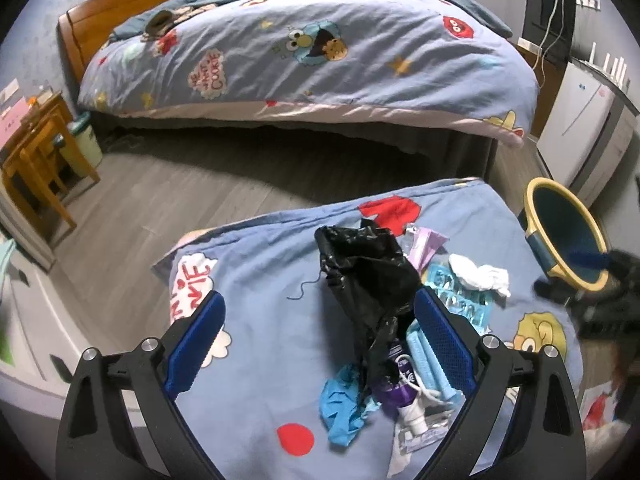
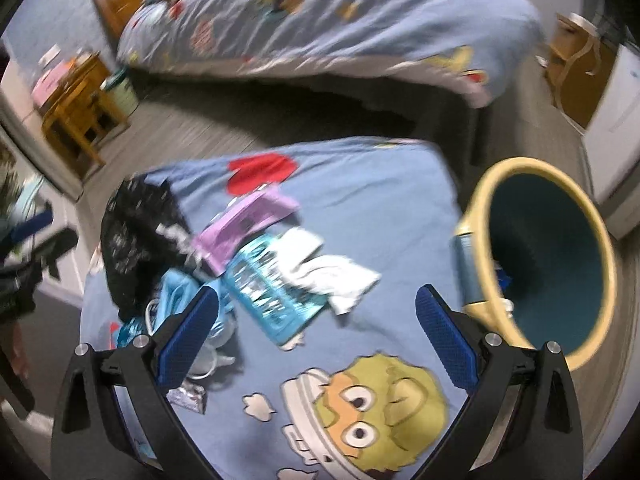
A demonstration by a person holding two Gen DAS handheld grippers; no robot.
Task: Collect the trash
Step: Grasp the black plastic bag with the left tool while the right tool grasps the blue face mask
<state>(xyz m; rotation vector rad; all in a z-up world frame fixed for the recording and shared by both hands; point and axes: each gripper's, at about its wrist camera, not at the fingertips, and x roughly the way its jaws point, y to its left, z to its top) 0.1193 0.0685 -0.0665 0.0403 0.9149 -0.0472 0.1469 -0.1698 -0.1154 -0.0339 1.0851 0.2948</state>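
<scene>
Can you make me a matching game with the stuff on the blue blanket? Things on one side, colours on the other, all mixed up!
Things:
1. crumpled plastic bag
2. scrunched tissue
3. rim of the bin
4. rubber glove

Colours:
A. yellow
B. blue
C. black
D. white

Pairs: 1-C, 2-D, 3-A, 4-B

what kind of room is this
Most likely a bedroom: a bed with a wooden headboard under a cartoon-print duvet, a wooden side table, and a yellow-rimmed bin by the nearer bed.
</scene>
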